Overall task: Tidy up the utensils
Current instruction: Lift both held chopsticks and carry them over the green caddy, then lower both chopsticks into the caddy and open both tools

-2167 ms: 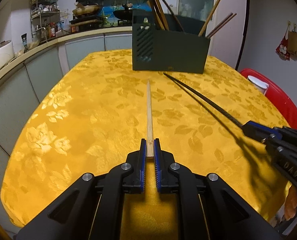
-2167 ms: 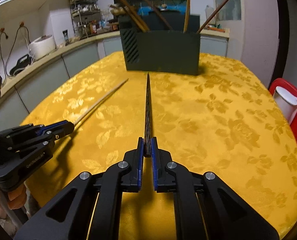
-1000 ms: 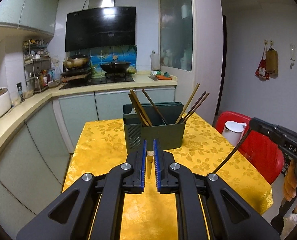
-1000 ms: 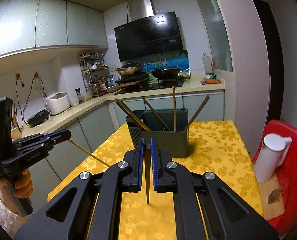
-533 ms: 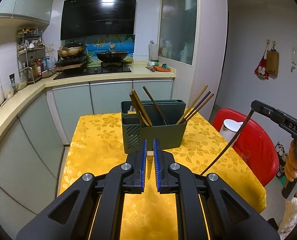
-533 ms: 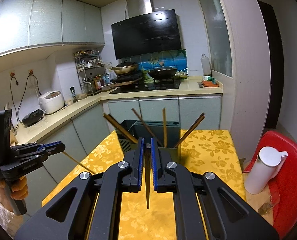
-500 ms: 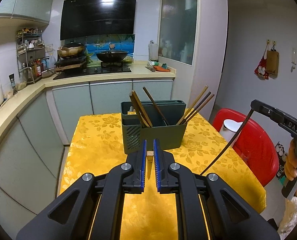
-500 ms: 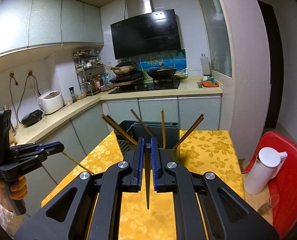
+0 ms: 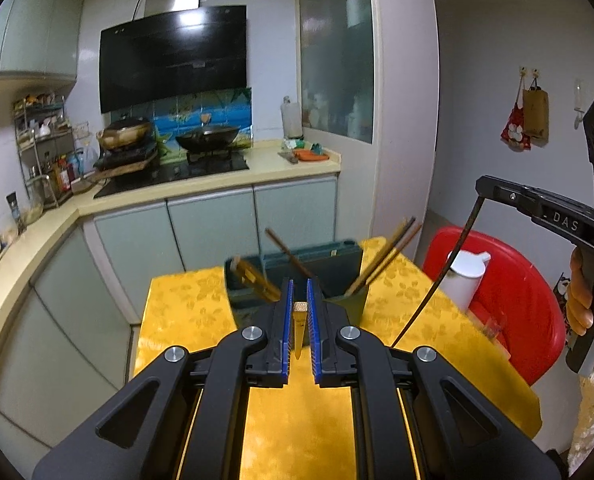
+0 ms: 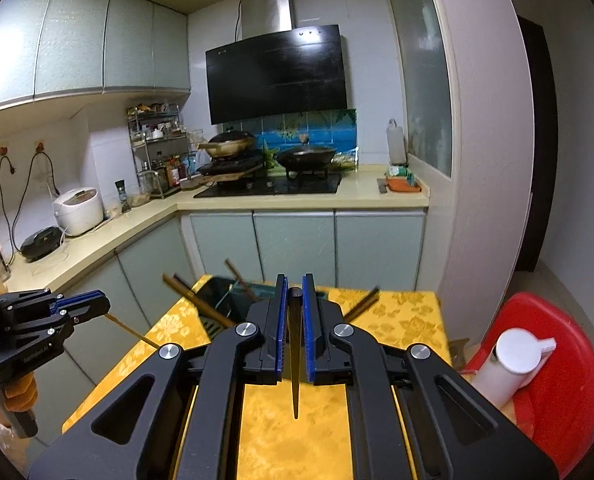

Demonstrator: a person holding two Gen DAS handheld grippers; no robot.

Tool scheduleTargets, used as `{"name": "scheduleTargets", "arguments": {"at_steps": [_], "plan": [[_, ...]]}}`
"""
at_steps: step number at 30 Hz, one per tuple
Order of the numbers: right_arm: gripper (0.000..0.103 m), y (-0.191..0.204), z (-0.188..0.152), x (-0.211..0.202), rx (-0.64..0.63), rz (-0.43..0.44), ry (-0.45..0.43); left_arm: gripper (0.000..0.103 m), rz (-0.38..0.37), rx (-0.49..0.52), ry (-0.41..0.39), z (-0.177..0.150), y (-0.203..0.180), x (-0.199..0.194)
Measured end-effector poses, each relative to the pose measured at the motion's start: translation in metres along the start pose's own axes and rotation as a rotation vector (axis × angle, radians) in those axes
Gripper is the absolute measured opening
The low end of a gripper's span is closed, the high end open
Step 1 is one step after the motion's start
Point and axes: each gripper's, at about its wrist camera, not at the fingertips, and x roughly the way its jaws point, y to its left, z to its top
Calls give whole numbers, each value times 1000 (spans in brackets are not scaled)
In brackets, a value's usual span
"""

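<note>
Left wrist view: the left gripper (image 9: 299,312) clamps a pale wooden chopstick (image 9: 298,332), long axis near vertical, tip down, above the yellow table (image 9: 185,312). Right gripper (image 10: 294,312) pinches a dark chopstick (image 10: 295,376), likewise tip down. Both hang near the green utensil holder (image 9: 345,258).

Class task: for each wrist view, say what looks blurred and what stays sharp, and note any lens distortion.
Left wrist: utensil holder and its chopsticks motion-blurred, left tongs sharp, walls bowed by the fisheye. Right wrist: holder smeared, right tongs crisp, cabinets curved.
</note>
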Motion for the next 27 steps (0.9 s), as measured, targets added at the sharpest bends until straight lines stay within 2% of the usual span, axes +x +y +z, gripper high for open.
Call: {"name": "scheduleTargets", "arguments": {"at_steps": [14,19,27], "plan": [[8,-12,70,17,-31,-23,-99,7,-3,1,-36,69,-2,42],[8,-18,80,38,-33,-24,-95,7,3,-12,-1,74,2,68],[8,-22,70,86,-22,9,-7,7,23,-15,74,63,7,111]]}}
